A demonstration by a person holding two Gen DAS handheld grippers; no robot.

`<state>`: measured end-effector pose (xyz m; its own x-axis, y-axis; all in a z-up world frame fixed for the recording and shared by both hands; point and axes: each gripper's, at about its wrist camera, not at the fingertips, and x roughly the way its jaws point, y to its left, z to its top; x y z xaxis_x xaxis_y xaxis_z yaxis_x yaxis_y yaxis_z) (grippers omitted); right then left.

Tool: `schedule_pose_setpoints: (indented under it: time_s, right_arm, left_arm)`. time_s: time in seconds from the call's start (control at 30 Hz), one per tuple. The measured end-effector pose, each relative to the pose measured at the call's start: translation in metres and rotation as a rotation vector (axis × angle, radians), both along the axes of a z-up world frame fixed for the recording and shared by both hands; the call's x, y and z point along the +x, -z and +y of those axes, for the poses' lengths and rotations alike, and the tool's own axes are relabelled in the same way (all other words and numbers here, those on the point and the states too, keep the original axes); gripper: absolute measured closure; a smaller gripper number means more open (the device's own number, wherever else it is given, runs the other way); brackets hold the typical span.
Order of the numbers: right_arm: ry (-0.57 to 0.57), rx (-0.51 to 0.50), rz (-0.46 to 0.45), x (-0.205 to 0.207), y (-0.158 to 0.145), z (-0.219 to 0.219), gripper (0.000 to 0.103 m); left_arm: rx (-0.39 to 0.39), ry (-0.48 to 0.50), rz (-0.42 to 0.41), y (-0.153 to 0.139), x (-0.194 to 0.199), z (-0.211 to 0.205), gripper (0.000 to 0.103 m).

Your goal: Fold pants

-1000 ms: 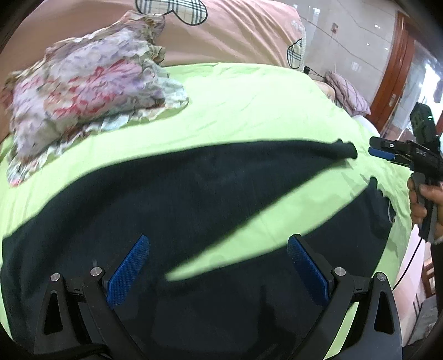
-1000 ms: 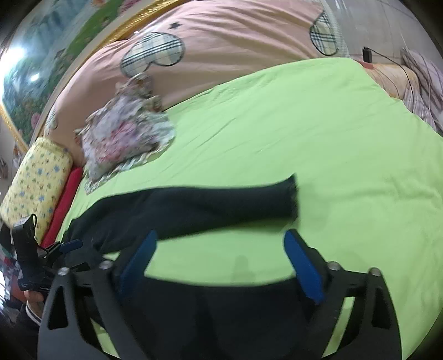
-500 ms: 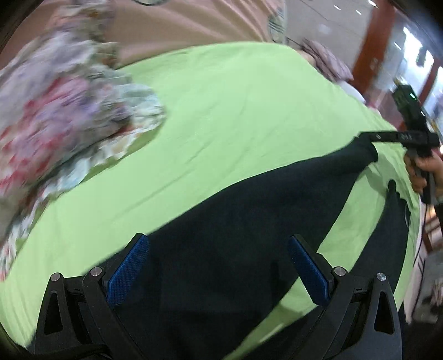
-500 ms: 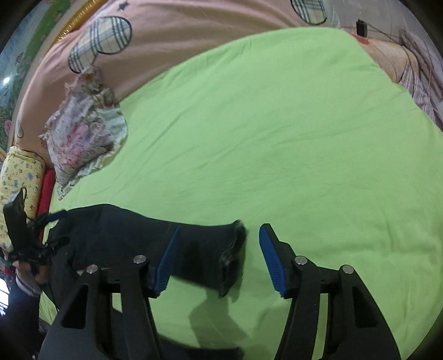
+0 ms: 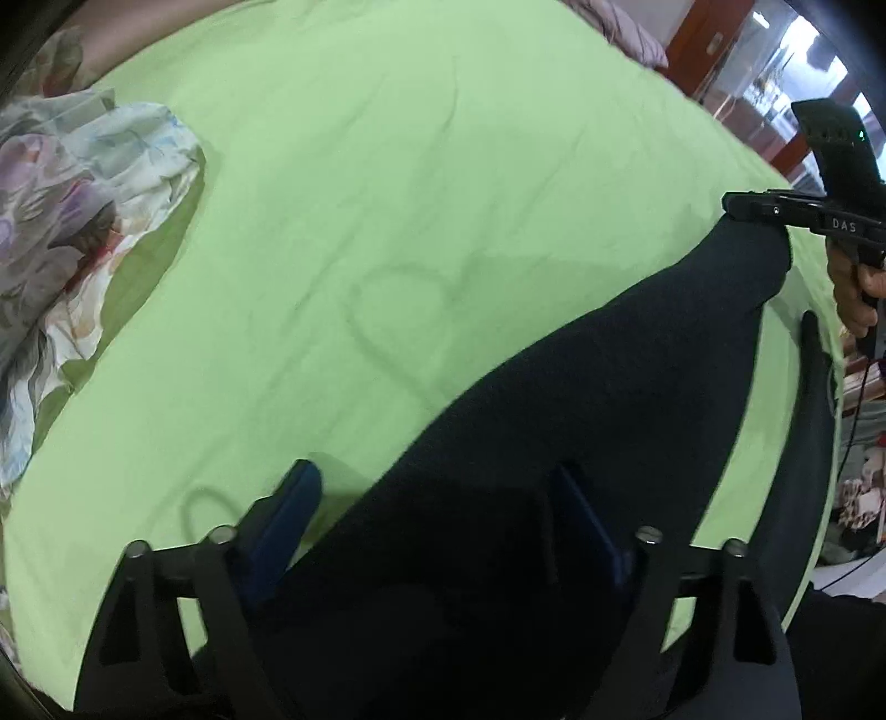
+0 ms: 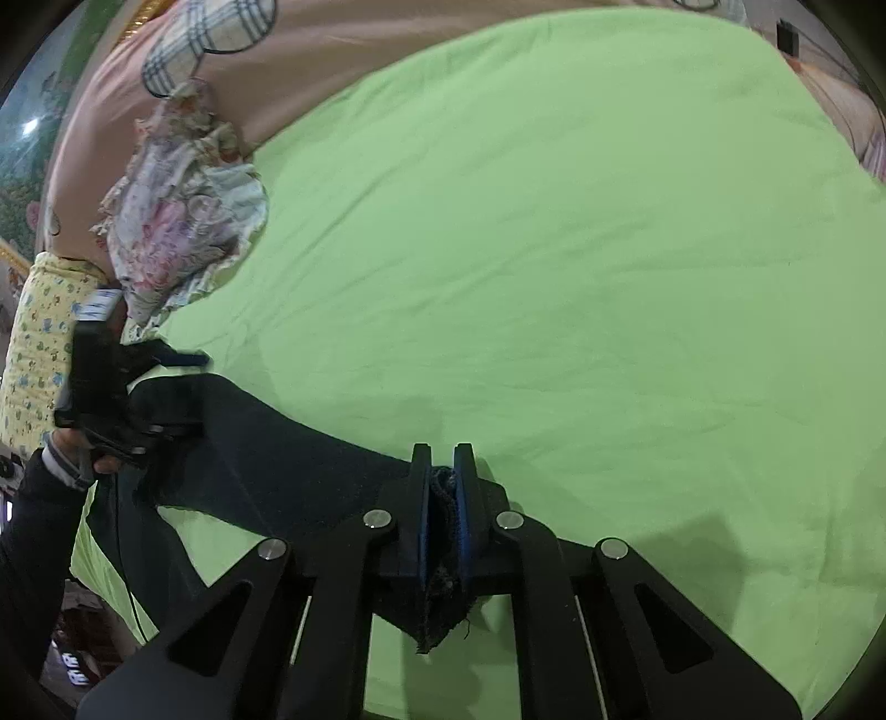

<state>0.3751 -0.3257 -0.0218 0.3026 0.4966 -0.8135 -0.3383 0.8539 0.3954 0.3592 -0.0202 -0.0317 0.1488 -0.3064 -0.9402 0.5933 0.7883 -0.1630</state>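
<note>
Pants [image 6: 288, 459] hem pinched in right gripper [image 6: 443, 498]; left gripper [image 5: 437, 515] spread over waist

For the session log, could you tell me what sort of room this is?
Most likely a bedroom: dark navy pants lie on a bed's light green sheet, with a pink quilt with plaid patches and a yellow patterned pillow behind.

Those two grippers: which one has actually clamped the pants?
The right gripper: its blue pads pinch the dark pants at a leg end. The left gripper stands open.
</note>
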Motion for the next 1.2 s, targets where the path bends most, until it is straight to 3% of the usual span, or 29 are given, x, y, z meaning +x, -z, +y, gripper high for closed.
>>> schedule_pose_setpoints:
  time_s: [0.07,0.13,0.17,0.4,0.73,1.2]
  right_arm:
    - [-0.004,0.013,-0.044,-0.004,-0.01,0.0,0.096]
    - [-0.013,0.023,-0.088,-0.009,-0.022,0.0,0.096]
    - [-0.017,0.027,-0.105,-0.01,-0.028,0.0,0.096]
    - [-0.059,0.068,-0.197,-0.028,-0.053,-0.001,0.096]
    - [-0.118,0.137,-0.259,-0.076,-0.056,-0.019,0.096]
    - [-0.211,0.122,-0.297,-0.144,-0.04,-0.052,0.096]
  left_arm:
    - [-0.047,0.016,0.012,-0.006,-0.007,0.001,0.075]
    - [-0.04,0.022,-0.015,-0.013,-0.017,0.001,0.091]
    - [-0.039,0.024,-0.025,-0.014,-0.022,0.001,0.095]
    - [-0.125,-0.036,-0.076,-0.042,-0.074,0.014,0.096]
    - [-0.212,-0.087,-0.113,-0.075,-0.157,0.022,0.097]
    - [-0.232,-0.089,-0.143,-0.061,-0.246,-0.012,0.098]
